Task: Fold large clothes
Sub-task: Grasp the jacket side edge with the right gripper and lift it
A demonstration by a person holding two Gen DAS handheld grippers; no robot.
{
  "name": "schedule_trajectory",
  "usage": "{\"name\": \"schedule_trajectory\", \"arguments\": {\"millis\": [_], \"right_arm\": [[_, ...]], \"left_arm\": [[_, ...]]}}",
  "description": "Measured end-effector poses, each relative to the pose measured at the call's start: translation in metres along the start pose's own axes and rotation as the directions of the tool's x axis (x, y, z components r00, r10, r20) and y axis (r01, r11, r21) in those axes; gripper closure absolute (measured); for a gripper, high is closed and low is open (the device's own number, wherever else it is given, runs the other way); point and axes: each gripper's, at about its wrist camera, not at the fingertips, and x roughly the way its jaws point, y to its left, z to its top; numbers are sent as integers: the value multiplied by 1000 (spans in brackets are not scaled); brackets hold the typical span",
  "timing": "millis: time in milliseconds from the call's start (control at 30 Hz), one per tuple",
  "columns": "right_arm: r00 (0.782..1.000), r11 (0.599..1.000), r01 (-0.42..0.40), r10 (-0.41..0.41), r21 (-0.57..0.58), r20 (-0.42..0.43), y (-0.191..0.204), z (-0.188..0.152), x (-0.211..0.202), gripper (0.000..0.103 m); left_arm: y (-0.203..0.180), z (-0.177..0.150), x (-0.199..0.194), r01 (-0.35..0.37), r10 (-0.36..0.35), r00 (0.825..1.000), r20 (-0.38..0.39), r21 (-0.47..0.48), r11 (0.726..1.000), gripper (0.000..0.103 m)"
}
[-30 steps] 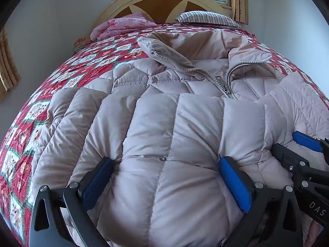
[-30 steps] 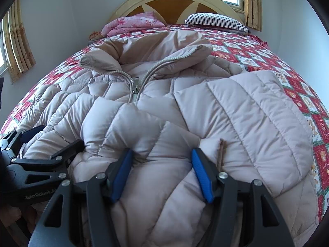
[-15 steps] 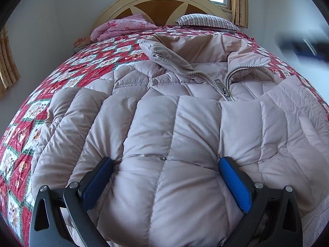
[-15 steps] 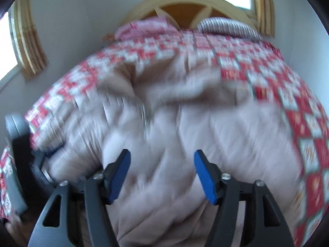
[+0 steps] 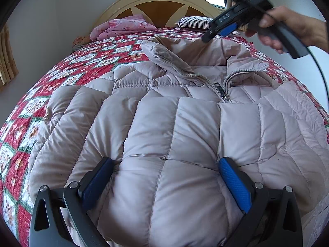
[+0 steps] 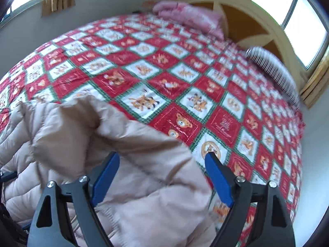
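A large pale pink quilted down jacket point(image 5: 174, 127) lies face up on the bed, zipper point(image 5: 220, 90) partly open at the collar. My left gripper point(image 5: 164, 175) is open, its blue pads pressed into the puffy lower front of the jacket. My right gripper point(image 6: 162, 173) is open and empty, raised above the jacket's hood end point(image 6: 123, 144). In the left wrist view the right gripper point(image 5: 222, 28) hangs in the air over the collar, held by a hand point(image 5: 287, 26).
The bed has a red, white and green patchwork quilt point(image 6: 185, 82). A folded pink blanket point(image 5: 121, 26) and a striped pillow point(image 6: 273, 70) lie by the yellow wooden headboard point(image 5: 160, 6). Windows and curtains are behind.
My right gripper has lifted off the jacket's lower front and swung up and forward to above the collar. My left gripper has stayed in place.
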Motion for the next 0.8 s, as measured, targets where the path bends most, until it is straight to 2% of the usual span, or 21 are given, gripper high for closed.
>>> {"name": "schedule_trajectory", "arguments": {"millis": [67, 200, 267, 300, 333, 400, 467, 533, 633, 733, 800], "right_arm": [[999, 999, -36, 36, 9, -40, -12, 3, 15, 15], [982, 990, -138, 135, -9, -128, -18, -1, 45, 17], [974, 986, -164, 157, -33, -166, -16, -6, 54, 29], [972, 984, -169, 156, -59, -174, -14, -8, 55, 45], [974, 983, -160, 143, -85, -176, -11, -12, 54, 67], [984, 985, -116, 97, -127, -149, -3, -21, 45, 84], [997, 984, -54, 44, -172, -65, 7, -26, 27, 86], [998, 973, 54, -47, -226, 38, 22, -39, 4, 88], [971, 935, 206, -159, -288, 179, 52, -69, -19, 91], [930, 885, 340, -267, -317, 252, 66, -97, -16, 92], [907, 868, 390, -303, -307, 293, 73, -117, -9, 93]], "left_arm": [[0, 0, 0, 1, -1, 1000, 3, -1, 1000, 1], [0, -1, 0, 1, -1, 1000, 6, -3, 1000, 1], [-1, -1, 0, 0, 0, 1000, 7, -3, 1000, 1], [-1, -1, 0, 0, 0, 1000, 7, -3, 1000, 1], [-1, -1, 0, 0, 0, 1000, 7, -3, 1000, 1], [-1, -1, 0, -1, 1, 1000, 7, -2, 1000, 1], [-1, -1, 0, -1, 1, 1000, 7, -2, 1000, 1], [-1, -1, 0, -1, 1, 1000, 6, -2, 1000, 1], [-1, -1, 0, -1, 1, 1000, 5, -2, 1000, 1], [2, -1, -4, 10, -10, 1000, 14, -10, 1000, 1], [10, 2, -17, 46, -45, 999, 19, -44, 998, 1]]}}
